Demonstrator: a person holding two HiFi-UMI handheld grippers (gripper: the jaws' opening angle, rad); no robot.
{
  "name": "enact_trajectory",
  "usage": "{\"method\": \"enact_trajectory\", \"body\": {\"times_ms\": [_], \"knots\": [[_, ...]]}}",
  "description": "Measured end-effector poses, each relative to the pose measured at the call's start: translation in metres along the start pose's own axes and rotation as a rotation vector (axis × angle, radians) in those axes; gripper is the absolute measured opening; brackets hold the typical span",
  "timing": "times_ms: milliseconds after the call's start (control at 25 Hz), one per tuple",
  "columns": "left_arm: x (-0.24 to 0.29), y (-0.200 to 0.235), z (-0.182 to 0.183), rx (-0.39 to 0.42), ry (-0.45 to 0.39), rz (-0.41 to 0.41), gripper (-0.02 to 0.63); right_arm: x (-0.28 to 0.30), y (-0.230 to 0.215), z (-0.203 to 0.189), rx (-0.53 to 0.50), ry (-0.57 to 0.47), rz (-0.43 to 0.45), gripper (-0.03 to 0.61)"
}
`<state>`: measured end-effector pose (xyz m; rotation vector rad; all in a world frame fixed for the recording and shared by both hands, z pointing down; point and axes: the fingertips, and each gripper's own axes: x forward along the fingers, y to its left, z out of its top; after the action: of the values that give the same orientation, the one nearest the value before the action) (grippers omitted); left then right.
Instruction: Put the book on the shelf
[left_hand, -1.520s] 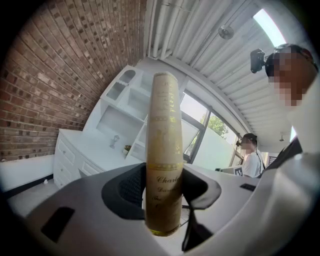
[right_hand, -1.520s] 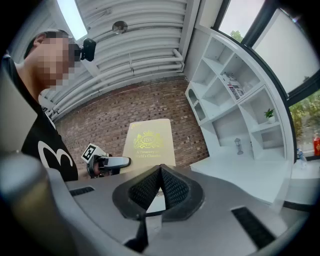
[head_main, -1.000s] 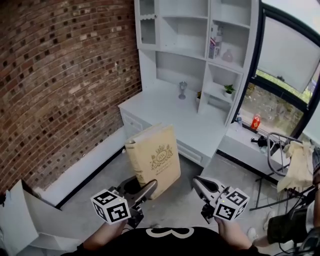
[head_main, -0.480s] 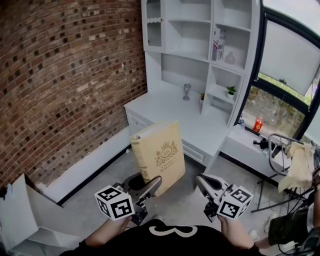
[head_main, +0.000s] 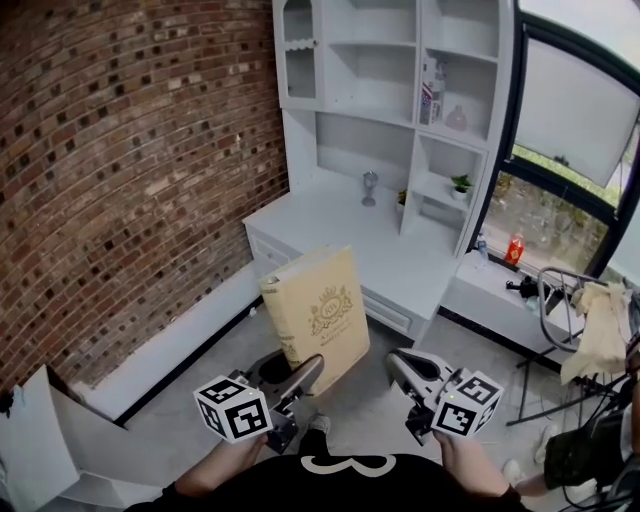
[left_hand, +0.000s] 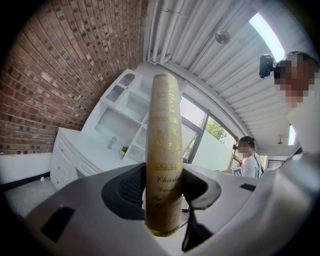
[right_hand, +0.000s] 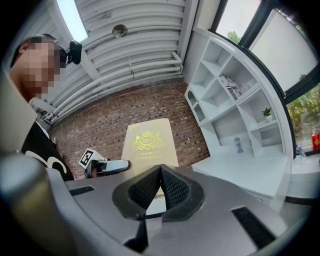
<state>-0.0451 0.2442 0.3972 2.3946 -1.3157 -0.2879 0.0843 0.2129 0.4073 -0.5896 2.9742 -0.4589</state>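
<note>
A thick cream book (head_main: 318, 318) with a gold crest on its cover stands upright in the air, held low at its spine side by my left gripper (head_main: 285, 368). In the left gripper view its spine (left_hand: 162, 150) fills the gap and both pads press on it. The right gripper (head_main: 405, 368) hangs to the right of the book, apart from it, jaws shut on nothing (right_hand: 160, 185). From there I see the book's cover (right_hand: 148, 145) and the left gripper (right_hand: 112, 166). The white shelf unit (head_main: 400, 90) rises ahead over a white counter (head_main: 330, 225).
A brick wall (head_main: 130, 150) runs along the left. A goblet (head_main: 369, 186) and a small plant (head_main: 459, 184) stand by the lower shelves, bottles (head_main: 432, 95) higher up. A window sill with a red can (head_main: 515, 247) and a draped chair (head_main: 585, 320) lie right. White boards (head_main: 40, 440) lean at the lower left.
The book stays in the left gripper's hold and both grippers keep their pose. The head view has only shifted slightly against the shelf unit.
</note>
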Motion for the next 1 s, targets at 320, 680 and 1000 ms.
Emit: {"method": "enact_trajectory", "body": {"times_ms": [320, 680, 1000], "knots": [[0.038, 0.066, 0.014, -0.049, 0.018, -0.015, 0.193, 0.058, -0.049, -0.006, 0.061, 0.026, -0.030, 0.011], [0.102, 0.191, 0.043, -0.092, 0.052, -0.009, 0.194, 0.168, -0.143, -0.011, 0.125, 0.090, -0.089, 0.011], [0.150, 0.284, 0.080, -0.109, 0.049, -0.017, 0.194, 0.253, -0.208, 0.015, 0.099, 0.104, -0.129, 0.012]]}}
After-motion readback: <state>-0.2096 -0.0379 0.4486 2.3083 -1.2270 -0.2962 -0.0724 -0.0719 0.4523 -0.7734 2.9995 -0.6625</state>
